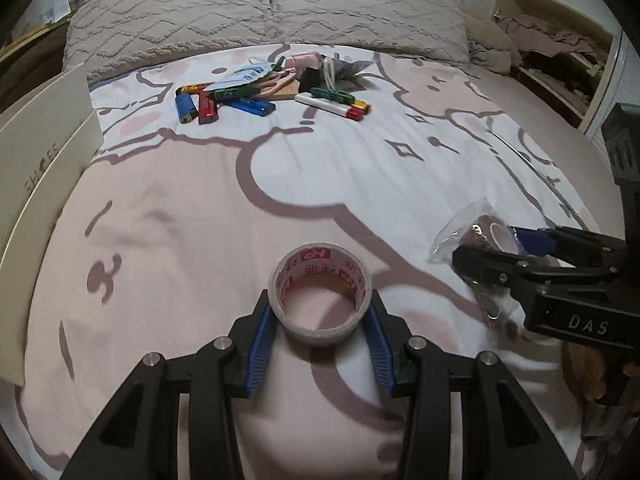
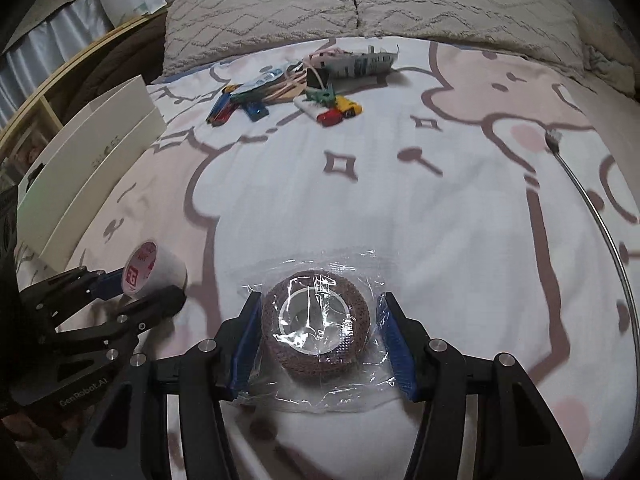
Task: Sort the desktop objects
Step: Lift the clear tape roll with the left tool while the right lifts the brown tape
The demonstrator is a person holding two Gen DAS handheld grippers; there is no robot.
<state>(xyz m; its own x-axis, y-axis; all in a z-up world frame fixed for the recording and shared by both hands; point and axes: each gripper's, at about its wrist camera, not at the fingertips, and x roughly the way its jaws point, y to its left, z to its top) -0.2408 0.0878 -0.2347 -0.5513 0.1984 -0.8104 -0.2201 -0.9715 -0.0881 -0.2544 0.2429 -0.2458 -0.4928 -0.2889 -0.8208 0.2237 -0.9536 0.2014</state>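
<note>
Fingers of the left gripper (image 1: 322,312) pinch a roll of printed tape (image 1: 320,294) across its width, hole facing up. Beside it, the right gripper (image 2: 320,334) clamps a brown bandage roll (image 2: 316,328) in clear wrap. Both rolls hang over the bedsheet (image 1: 200,208), the white box (image 1: 44,184) lying to the left, nearer the left hand.

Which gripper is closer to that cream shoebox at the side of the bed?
Left. The left gripper, holding the tape roll, sits beside the shoebox; the right gripper is farther over.
</note>
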